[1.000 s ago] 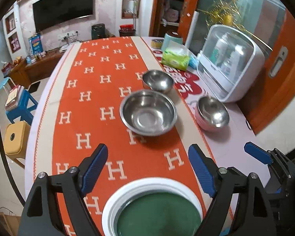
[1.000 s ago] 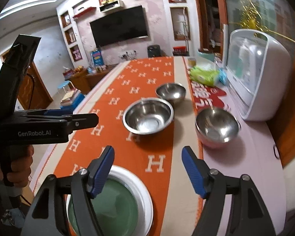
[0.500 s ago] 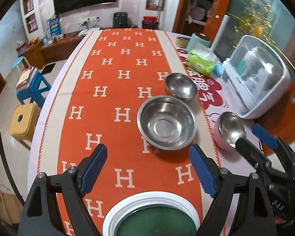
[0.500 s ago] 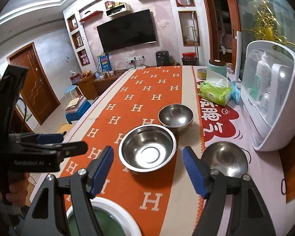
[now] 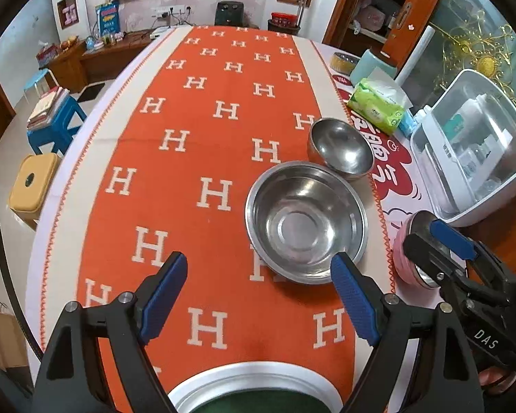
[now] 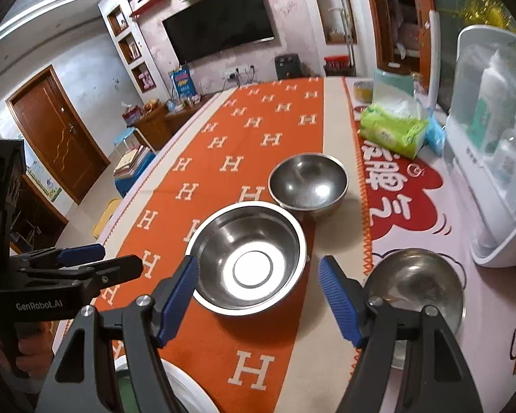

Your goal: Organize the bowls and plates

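A large steel bowl [image 5: 306, 220] [image 6: 249, 256] sits on the orange runner. A smaller steel bowl [image 5: 340, 146] [image 6: 308, 180] stands just behind it. A pink-sided steel bowl [image 5: 407, 258] [image 6: 416, 284] sits to the right on the pink mat. A white-rimmed green plate [image 5: 254, 390] [image 6: 185, 390] lies at the near edge. My left gripper [image 5: 259, 299] is open and empty above the runner, between the plate and the large bowl. My right gripper [image 6: 258, 301] is open and empty, its right finger close over the pink bowl.
A white storage box [image 5: 471, 148] [image 6: 492, 144] stands at the table's right side. A green tissue pack [image 5: 376, 106] [image 6: 392, 130] and a teal canister [image 5: 371, 65] lie behind the bowls. Stools [image 5: 51, 120] stand on the floor to the left.
Both grippers have moved forward toward the bowls. The plate has slid to the bottom edge of both views. The right gripper now reaches the pink bowl.
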